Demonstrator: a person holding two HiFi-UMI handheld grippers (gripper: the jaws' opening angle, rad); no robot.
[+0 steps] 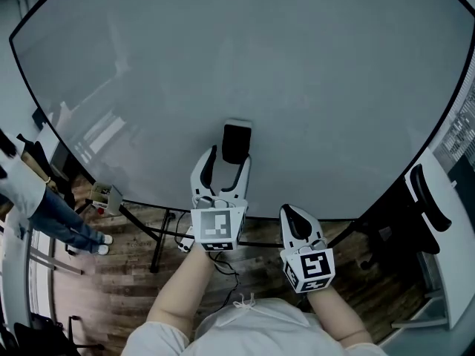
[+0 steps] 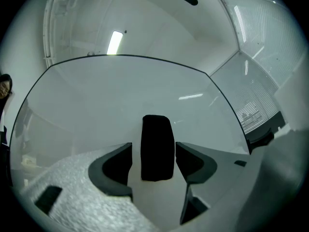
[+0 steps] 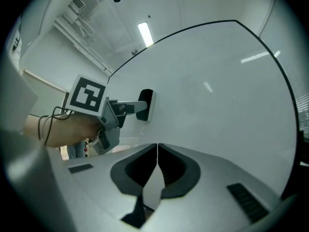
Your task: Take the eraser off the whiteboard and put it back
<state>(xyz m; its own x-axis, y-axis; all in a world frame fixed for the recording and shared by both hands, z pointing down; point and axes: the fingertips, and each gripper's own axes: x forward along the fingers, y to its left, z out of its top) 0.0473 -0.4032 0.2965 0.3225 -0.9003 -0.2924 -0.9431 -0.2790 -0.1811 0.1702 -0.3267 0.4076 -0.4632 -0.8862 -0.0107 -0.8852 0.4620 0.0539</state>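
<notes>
Eraser [image 1: 237, 141]: it sits flat on the whiteboard [image 1: 312, 80], low on the board, near 6 o'clock of its face in the head view.
Look of eraser: a dark, upright block with rounded corners. From the right gripper view [image 3: 146, 104] a thin pale layer shows on the side that meets the board.
Left tongs [image 1: 226, 162]: the jaws are apart, one on each side of the eraser. In the left gripper view [image 2: 157, 148] a narrow gap shows on both sides, so I judge that they do not press it.
Right tongs [image 1: 297, 215]: the jaws are together with nothing between them. They are at about 4 o'clock from the left tongs, away from the board.
Progress: the eraser is on the board and not gripped. Either the taking off is not yet begun, or the putting back is done; these pictures cannot decide which.
What is left: if it is the first case, closing on the eraser, lifting it off and returning it.
</notes>
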